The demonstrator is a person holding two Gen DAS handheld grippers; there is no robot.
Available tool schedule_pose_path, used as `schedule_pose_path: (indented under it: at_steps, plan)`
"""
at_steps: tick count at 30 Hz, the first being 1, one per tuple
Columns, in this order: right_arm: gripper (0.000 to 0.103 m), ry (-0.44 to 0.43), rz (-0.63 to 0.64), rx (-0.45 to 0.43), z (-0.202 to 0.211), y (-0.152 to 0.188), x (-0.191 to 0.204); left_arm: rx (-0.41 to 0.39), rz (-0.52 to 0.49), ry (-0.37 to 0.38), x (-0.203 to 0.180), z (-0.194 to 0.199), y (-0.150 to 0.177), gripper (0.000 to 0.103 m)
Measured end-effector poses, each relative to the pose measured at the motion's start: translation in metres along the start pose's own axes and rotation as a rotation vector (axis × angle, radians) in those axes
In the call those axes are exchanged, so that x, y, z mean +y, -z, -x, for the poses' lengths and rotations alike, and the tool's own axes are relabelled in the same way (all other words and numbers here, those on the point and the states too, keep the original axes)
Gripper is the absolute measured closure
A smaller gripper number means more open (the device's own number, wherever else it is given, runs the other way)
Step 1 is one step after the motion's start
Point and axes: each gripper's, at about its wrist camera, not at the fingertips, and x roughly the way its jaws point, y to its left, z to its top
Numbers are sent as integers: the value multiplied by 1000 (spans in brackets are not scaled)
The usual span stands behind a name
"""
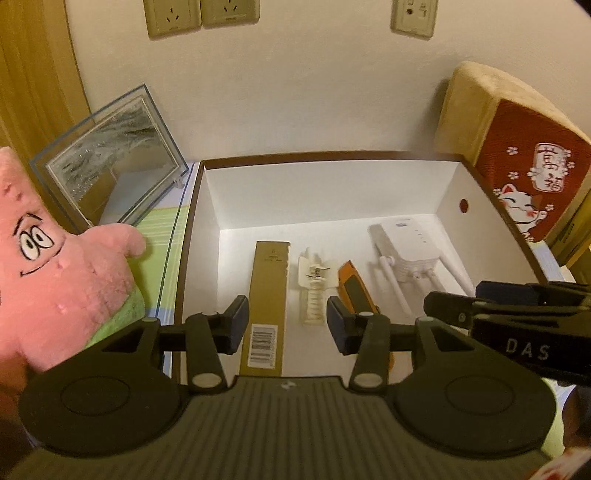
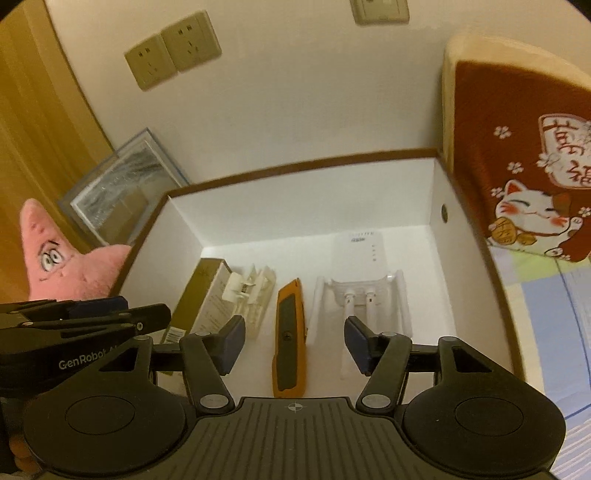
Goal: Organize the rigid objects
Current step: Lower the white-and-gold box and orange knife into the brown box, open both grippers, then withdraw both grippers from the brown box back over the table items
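Observation:
A white box with a brown rim (image 1: 207,192) (image 2: 184,218) holds a row of objects: a long brown carton (image 1: 266,295) (image 2: 192,299), a cream plastic part (image 1: 313,291) (image 2: 251,295), an orange utility knife (image 1: 356,290) (image 2: 290,332) and a white router with antennas (image 1: 406,247) (image 2: 364,266). My left gripper (image 1: 285,325) is open and empty above the box's near edge, over the carton and the cream part. My right gripper (image 2: 295,345) is open and empty over the knife. Each gripper also shows in the other's view, the right one (image 1: 517,306) and the left one (image 2: 74,314).
A pink star plush (image 1: 55,266) (image 2: 62,266) and a glass-framed picture (image 1: 110,166) (image 2: 122,184) stand left of the box. A red lucky-cat cushion (image 1: 528,173) (image 2: 524,166) leans at the right. A wall with sockets (image 1: 199,14) is behind.

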Motion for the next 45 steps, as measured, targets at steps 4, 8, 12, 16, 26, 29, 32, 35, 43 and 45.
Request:
schedule_pose_path:
  at_steps: [4, 8, 12, 16, 26, 29, 32, 35, 43, 45]
  plan:
    - [46, -21, 11, -34, 22, 6, -1, -18, 0, 10, -7, 19, 7, 61]
    - [46, -33, 17, -59, 42, 14, 0, -29, 4, 16, -15, 38, 16, 61]
    - [46, -59, 21, -60, 58, 23, 4, -46, 8, 19, -21, 58, 26, 60]
    - [46, -70, 21, -63, 74, 35, 4, -63, 10, 16, -27, 77, 38, 60]
    - [46, -97, 67, -52, 113, 71, 0, -66, 19, 22, -39, 113, 76, 60]
    - [46, -98, 79, -47, 125, 83, -3, -60, 21, 23, -42, 122, 90, 60]
    - [46, -97, 86, -43, 135, 94, -7, -50, 18, 16, -45, 129, 104, 60]
    - [46, -102, 90, -33, 143, 105, -10, -44, 24, 11, -46, 137, 115, 60]
    - [46, -97, 120, 5, 161, 138, -16, -38, 23, 4, -53, 157, 143, 60]
    - [46, -95, 126, 18, 164, 146, -19, -33, 23, 5, -54, 161, 149, 60]
